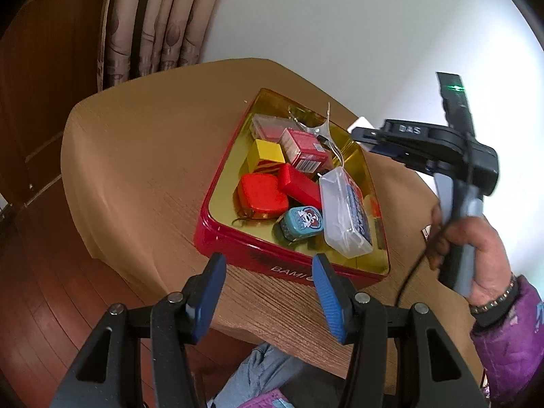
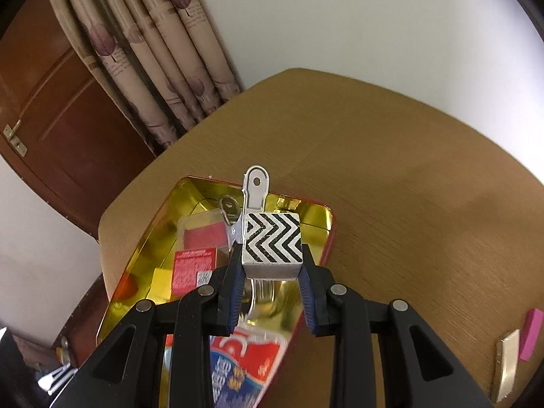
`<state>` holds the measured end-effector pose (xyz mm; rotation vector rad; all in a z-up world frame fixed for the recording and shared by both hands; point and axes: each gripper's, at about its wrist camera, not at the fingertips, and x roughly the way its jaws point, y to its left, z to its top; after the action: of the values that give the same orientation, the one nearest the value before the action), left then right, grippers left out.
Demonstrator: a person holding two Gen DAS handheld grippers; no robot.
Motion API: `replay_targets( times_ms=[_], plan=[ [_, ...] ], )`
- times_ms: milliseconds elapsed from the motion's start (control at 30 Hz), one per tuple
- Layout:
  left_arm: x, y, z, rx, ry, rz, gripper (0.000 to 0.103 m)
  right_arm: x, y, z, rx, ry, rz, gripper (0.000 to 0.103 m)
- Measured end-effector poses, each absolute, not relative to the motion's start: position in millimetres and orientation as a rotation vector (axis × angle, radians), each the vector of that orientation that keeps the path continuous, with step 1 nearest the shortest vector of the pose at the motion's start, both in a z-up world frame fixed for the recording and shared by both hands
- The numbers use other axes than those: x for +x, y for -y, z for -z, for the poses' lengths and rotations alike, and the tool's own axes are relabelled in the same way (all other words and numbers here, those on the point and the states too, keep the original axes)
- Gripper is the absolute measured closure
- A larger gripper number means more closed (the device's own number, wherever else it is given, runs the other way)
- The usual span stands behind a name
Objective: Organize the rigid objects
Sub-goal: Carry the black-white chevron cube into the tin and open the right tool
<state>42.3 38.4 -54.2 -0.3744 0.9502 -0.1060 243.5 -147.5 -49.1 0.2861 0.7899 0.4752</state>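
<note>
A red tin (image 1: 238, 251) with a gold inside sits on the tan table (image 1: 142, 156). It holds several small items: a yellow block (image 1: 267, 153), red boxes (image 1: 302, 146), a red case (image 1: 263, 193), a teal tin (image 1: 301, 222) and a clear plastic case (image 1: 341, 207). My left gripper (image 1: 268, 292) is open and empty, just in front of the tin's near wall. My right gripper (image 2: 272, 272) is shut on a silver cube with black and white chevrons (image 2: 273, 243), held above the tin (image 2: 153, 210). In the left wrist view the right gripper's body (image 1: 442, 149) is at the right.
A metal clip (image 2: 255, 187) stands up in the tin beyond the cube. A pink block (image 2: 530, 333) and a pale flat piece (image 2: 508, 360) lie on the table at the right. Curtains (image 2: 153, 57) and a brown door (image 2: 51, 108) are behind the table.
</note>
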Motion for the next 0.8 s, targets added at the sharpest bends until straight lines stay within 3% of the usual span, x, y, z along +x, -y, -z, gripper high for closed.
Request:
replay_targets(
  times_ms=[467, 633, 800],
  plan=[
    [44.9, -38.5, 59.0, -0.385, -0.974, 0.114, 0.049, 259.8, 131.6, 64.7, 0.253, -0.798, -0.449, 0.074],
    [43.6, -38.2, 58.5, -0.383, -0.977, 0.113, 0.049, 260.1, 130.8, 62.4, 0.252, -0.786, -0.443, 0.062],
    [43.8, -37.5, 58.6, -0.375, -0.976, 0.109, 0.049, 256.6, 134.0, 58.8, 0.270, -0.771, -0.441, 0.060]
  ],
)
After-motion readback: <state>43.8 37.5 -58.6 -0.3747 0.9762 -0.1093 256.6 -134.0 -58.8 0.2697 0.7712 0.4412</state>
